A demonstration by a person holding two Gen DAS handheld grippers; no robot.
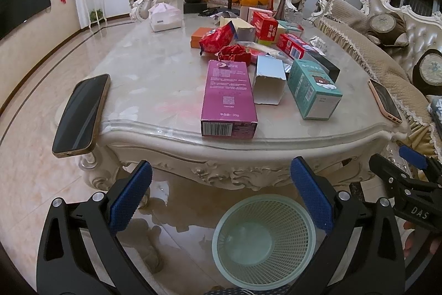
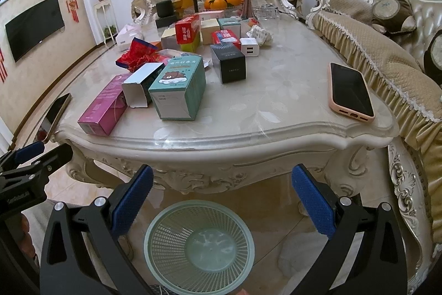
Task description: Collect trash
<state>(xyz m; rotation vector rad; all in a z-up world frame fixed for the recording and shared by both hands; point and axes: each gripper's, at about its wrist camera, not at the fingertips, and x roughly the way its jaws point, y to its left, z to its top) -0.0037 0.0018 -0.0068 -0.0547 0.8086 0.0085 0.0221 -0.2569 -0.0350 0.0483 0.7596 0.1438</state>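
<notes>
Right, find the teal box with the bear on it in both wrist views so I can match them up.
Left wrist: the teal bear box lies right of centre, beside the open white carton.
Right wrist: the teal bear box lies left of centre, near the table's front edge.
Shared landmark: the pink box, left of it in both.

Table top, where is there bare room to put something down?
Bare marble lies between the pink box and the dark phone on the left, and between the teal box and the pink-cased phone on the right. The middle and far end of the table are crowded with boxes.
</notes>
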